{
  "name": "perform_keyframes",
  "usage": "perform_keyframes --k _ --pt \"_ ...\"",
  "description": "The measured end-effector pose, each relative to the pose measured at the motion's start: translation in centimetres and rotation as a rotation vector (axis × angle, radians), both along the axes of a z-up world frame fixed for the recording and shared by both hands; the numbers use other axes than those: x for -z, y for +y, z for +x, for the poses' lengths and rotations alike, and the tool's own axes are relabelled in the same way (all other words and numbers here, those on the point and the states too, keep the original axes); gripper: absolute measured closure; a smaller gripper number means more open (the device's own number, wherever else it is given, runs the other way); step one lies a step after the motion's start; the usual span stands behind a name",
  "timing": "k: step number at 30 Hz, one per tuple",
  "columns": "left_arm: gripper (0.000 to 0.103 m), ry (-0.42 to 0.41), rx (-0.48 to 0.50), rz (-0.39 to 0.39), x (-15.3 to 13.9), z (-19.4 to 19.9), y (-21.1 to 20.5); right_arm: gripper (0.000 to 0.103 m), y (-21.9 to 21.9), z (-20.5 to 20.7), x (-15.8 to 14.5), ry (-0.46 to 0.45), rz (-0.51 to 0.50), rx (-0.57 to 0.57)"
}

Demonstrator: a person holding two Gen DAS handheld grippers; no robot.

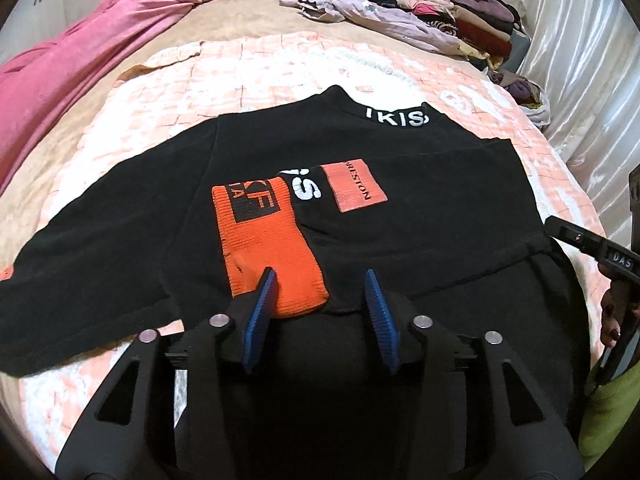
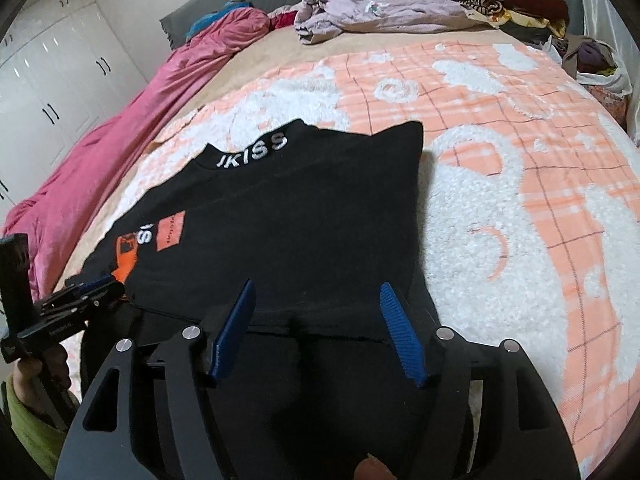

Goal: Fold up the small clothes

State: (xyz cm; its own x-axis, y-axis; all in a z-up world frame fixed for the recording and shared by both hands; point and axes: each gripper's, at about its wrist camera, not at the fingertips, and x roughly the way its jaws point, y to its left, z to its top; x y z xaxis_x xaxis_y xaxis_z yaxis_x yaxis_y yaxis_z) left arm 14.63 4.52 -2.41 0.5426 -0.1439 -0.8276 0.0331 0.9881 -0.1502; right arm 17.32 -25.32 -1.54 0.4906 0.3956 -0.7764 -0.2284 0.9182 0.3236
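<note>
While the black shirt (image 1: 360, 152) lies flat on the orange and white blanket (image 2: 520, 160) in the middle of the bed, both tools sit at its near edge. The shirt's neck points to the far end of the bed. One sleeve is folded in, so its orange cuff (image 1: 268, 248) rests on the chest. The other sleeve (image 1: 80, 272) is spread out toward the bed's side edge, where the pink cover (image 1: 60, 80) lies.

The left hand-held gripper (image 1: 320, 276) has its blue pads apart. One pad sits over the orange cuff, and nothing is pinched. The right hand-held gripper (image 2: 318, 288) is also apart, over the bottom hem of the shirt, with no cloth held.

I think the next job is to fold the bottom up toward the neck. To do it well, each tool should bite the hem near a corner, taking both layers of cloth. Then both should lift together, at the same height, so the shirt does not twist. Watch the orange cuff, which could slide out. The loose clothes (image 2: 360, 12) at the far end of the bed are well away.
</note>
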Motion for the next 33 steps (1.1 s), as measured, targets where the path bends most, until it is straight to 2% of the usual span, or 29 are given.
perform_keyframes --k 5,7,8,9,11,15,24,33 --pt "0.050 -0.022 -0.004 0.004 -1.1 -0.8 0.0 0.033 -1.3 -0.8 -1.4 -0.027 0.027 0.033" --pt "0.039 -0.036 -0.013 0.012 -1.7 -1.2 0.2 0.033 -1.7 -1.2 -2.2 -0.042 0.035 0.045" --pt "0.034 -0.043 -0.017 0.015 -2.1 -1.5 0.3 0.029 -1.9 -1.3 -2.6 -0.049 0.040 0.048" --pt "0.031 -0.047 -0.022 0.020 -2.3 -1.7 0.4 0.019 -2.0 -1.5 -3.0 -0.058 0.041 0.053" --pt "0.024 -0.058 -0.033 0.026 -2.9 -2.0 0.7 0.017 -2.1 -1.9 -4.2 -0.094 0.037 0.057" --pt "0.018 -0.081 -0.061 0.027 -3.8 -2.6 1.5 0.012 -1.9 -2.4 -6.3 -0.147 0.027 0.045" --pt "0.012 -0.100 -0.095 -0.003 -4.9 -3.4 2.9 0.012 -0.8 -2.7 -8.0 -0.187 0.012 0.026" --pt "0.010 -0.118 -0.136 -0.008 -5.8 -4.6 4.6 0.012 -0.3 -3.1 -10.3 -0.237 0.004 0.022"
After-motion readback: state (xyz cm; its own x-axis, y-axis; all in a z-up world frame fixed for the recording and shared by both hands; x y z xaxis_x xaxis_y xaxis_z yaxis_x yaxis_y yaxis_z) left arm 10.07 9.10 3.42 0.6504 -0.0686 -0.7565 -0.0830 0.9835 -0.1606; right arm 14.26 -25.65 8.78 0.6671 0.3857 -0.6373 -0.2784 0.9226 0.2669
